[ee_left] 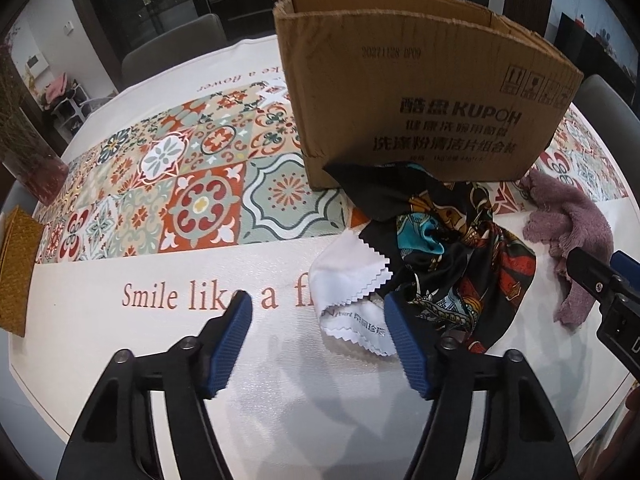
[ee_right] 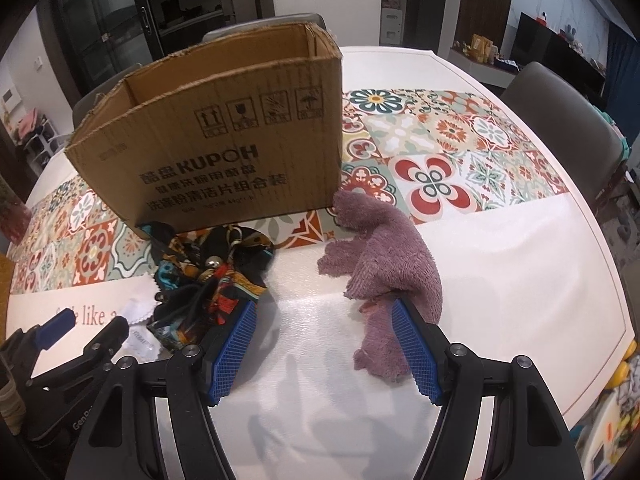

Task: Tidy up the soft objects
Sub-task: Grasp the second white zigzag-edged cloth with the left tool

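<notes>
An open cardboard box (ee_left: 424,92) (ee_right: 224,152) stands on the table. In front of it lie a black patterned silk scarf (ee_left: 452,240) (ee_right: 212,268), a white zigzag-edged cloth (ee_left: 352,280) (ee_right: 138,312) partly under the scarf, and a mauve towel (ee_left: 568,232) (ee_right: 384,264). My left gripper (ee_left: 318,312) is open and empty, its right pad at the white cloth's edge. My right gripper (ee_right: 324,312) is open and empty, with the towel's near end between its pads, by the right pad.
The table wears a white cloth with a patterned tile runner (ee_left: 192,184) (ee_right: 448,152). A woven yellow mat (ee_left: 16,264) lies at the left edge. Grey chairs (ee_right: 560,120) stand around the table. The left gripper's body shows in the right wrist view (ee_right: 60,344).
</notes>
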